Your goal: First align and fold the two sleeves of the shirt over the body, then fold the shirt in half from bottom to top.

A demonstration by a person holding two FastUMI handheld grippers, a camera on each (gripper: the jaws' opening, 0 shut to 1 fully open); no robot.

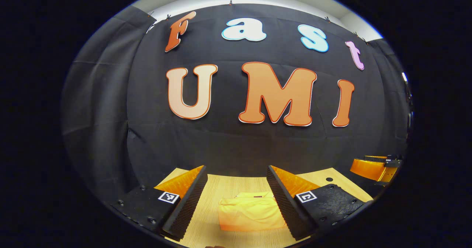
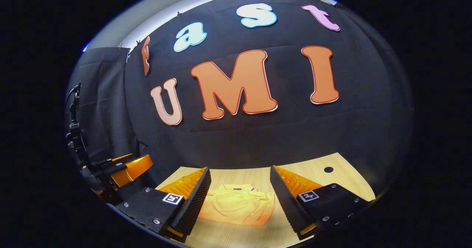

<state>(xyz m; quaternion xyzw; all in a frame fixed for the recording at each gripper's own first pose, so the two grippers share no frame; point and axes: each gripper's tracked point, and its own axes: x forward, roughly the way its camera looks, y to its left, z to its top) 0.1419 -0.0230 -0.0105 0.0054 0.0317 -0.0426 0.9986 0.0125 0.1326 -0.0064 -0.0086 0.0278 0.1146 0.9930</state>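
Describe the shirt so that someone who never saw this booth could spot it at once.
Start at the light wooden table standing before the black cloth wall. The shirt lies on it as a compact yellow bundle, seen between the open fingers of the left gripper. It is the single soft, wrinkled thing on the smooth wood.

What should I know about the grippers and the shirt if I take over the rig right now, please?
Left gripper: open, holding nothing, raised over the table with the shirt below, between its fingers.
Right gripper: open, empty, also raised and facing the shirt.
Shirt: a yellow shirt lies on the wooden table as a compact, roughly rectangular bundle, collar towards the booth wall. No sleeve sticks out to the side, so the sleeves look folded in; the bundle also looks folded up from the bottom, though the right gripper view shows it a bit rumpled.
Left to do: probably nothing but a tidy-up; check the edges first.
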